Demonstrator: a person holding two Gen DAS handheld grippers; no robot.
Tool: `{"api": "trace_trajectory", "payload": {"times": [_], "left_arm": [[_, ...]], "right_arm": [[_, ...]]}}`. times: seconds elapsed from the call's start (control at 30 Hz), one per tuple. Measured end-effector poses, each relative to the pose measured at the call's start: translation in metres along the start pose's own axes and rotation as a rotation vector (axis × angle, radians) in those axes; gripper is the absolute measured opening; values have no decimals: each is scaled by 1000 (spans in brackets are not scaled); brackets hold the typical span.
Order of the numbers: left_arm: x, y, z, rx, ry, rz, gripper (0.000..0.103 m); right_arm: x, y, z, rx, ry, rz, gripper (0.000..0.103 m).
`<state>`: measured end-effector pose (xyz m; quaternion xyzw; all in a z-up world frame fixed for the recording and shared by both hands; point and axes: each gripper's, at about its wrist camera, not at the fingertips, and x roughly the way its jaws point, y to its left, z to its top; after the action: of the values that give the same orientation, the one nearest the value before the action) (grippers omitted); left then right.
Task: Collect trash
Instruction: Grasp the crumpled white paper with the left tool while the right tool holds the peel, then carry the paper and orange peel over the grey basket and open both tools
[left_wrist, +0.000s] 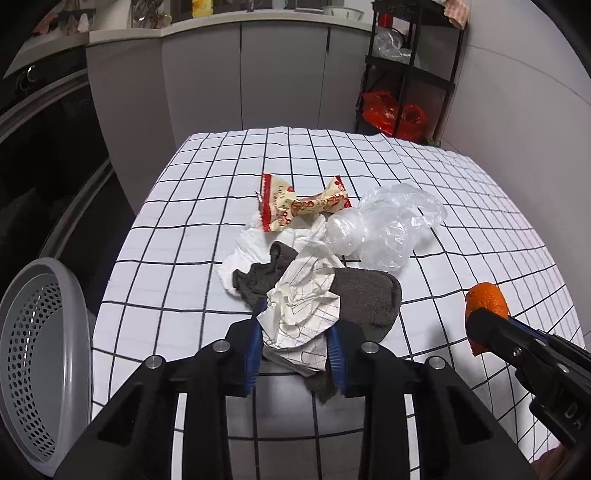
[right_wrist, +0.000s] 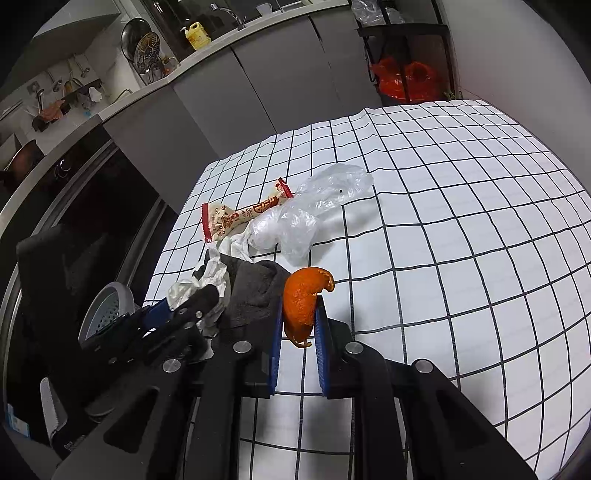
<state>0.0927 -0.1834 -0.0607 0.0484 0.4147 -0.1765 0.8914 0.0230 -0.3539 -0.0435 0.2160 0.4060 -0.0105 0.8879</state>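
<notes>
My left gripper (left_wrist: 295, 325) is shut on a crumpled white paper (left_wrist: 299, 310), held just above a dark grey sock (left_wrist: 365, 295) on the checked tablecloth (left_wrist: 184, 221). My right gripper (right_wrist: 297, 321) is shut on an orange peel (right_wrist: 301, 299); the peel also shows in the left wrist view (left_wrist: 487, 299). Behind lie a red-and-cream snack wrapper (left_wrist: 295, 203), a clear plastic bag (left_wrist: 388, 225) and a white tissue (left_wrist: 247, 251). In the right wrist view the left gripper (right_wrist: 188, 306) holds the paper (right_wrist: 199, 284) beside the sock (right_wrist: 255, 291).
A grey perforated bin (left_wrist: 40, 350) stands at the table's left edge, low. Grey cabinets (left_wrist: 240, 74) and a black oven (left_wrist: 44, 147) lie beyond. A black shelf rack (left_wrist: 410, 74) with red bags (left_wrist: 391, 110) stands at the far right corner.
</notes>
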Motion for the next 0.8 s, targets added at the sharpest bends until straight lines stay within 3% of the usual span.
{"api": "trace_trajectory", "payload": {"times": [0.4,0.8], "left_arm": [[-74,69,-23,-71,-66,88,29],[-122,168,-55,-182,-76,255,29]], "right_arm": [[-2,37,3,-38,-17,79,16],[15,151,-22,-232,32,269,16]]}}
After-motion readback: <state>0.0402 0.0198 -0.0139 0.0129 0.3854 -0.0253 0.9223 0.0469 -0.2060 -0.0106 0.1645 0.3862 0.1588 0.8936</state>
